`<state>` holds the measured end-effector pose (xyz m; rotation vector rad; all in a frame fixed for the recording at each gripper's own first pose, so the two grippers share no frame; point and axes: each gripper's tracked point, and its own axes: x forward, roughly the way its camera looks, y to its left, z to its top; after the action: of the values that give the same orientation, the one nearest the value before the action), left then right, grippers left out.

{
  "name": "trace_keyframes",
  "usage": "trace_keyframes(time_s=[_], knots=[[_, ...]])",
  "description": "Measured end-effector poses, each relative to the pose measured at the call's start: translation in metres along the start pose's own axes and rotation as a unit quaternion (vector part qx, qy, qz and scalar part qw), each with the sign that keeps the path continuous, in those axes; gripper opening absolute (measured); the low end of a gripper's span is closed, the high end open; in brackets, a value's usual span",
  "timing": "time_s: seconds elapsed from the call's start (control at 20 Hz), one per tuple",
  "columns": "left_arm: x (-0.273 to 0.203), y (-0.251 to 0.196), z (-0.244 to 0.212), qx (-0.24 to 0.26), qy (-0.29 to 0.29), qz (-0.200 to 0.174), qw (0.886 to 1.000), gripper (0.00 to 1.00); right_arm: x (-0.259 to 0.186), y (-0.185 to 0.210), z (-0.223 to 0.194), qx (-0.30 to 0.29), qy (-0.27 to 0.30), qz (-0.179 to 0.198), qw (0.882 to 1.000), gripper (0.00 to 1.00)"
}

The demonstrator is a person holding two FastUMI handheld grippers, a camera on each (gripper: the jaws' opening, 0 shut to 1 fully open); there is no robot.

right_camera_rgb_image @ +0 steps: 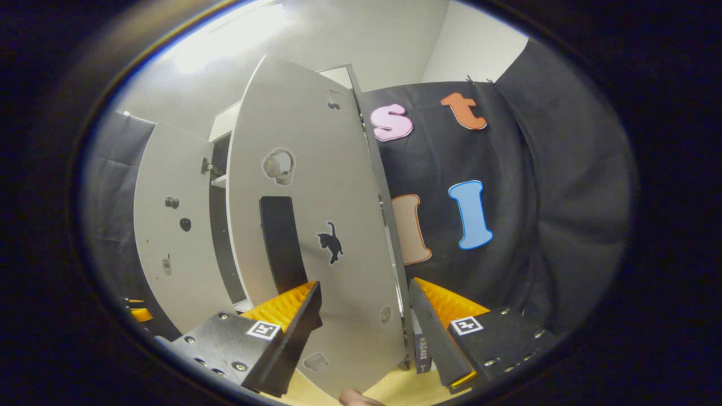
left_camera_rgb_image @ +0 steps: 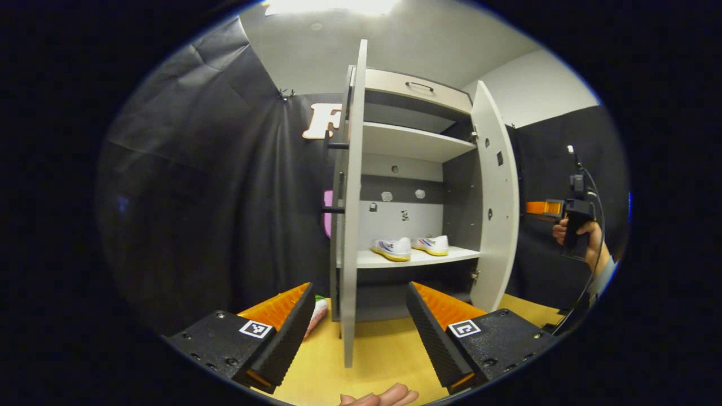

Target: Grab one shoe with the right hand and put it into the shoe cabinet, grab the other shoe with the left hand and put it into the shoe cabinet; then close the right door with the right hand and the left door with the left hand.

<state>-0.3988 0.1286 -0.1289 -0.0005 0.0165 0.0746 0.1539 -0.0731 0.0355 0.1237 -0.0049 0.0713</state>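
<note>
Two shoes (left_camera_rgb_image: 409, 247) sit side by side on the cabinet's (left_camera_rgb_image: 417, 144) lower shelf, stowing done. Right gripper (right_camera_rgb_image: 365, 316), fingers spread, straddles the right door's (right_camera_rgb_image: 316, 225) edge, likely to swing it closed. Left gripper (left_camera_rgb_image: 361, 324) spread, empty, facing the left door (left_camera_rgb_image: 354, 197).

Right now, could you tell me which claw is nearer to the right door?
Right. The right claw straddles the right door's edge, jaws open on either side. The left claw sits in front of the left door's edge, away from the right door.
</note>
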Motion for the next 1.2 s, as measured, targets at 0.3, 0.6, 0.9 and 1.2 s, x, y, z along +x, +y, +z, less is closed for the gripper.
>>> trace_keyframes(time_s=[0.3, 0.6, 0.9, 1.2], knots=[[0.007, 0.033, 0.009, -0.006, 0.005, 0.041, 0.999, 0.96, -0.009, 0.043, -0.043, -0.064, 0.028, 0.041, 0.997, 0.94], [0.004, 0.069, 0.033, -0.009, 0.000, 0.054, 0.998, 0.96, -0.020, 0.053, -0.068, 0.004, 0.053, 0.043, 0.998, 0.94], [0.025, 0.109, 0.063, -0.004, -0.004, 0.056, 0.998, 0.97, -0.029, 0.026, -0.055, 0.002, 0.051, 0.028, 0.998, 0.89], [0.078, 0.146, 0.089, -0.001, 0.003, 0.065, 0.998, 0.96, -0.050, 0.008, -0.044, -0.015, 0.039, 0.036, 0.998, 0.94]])
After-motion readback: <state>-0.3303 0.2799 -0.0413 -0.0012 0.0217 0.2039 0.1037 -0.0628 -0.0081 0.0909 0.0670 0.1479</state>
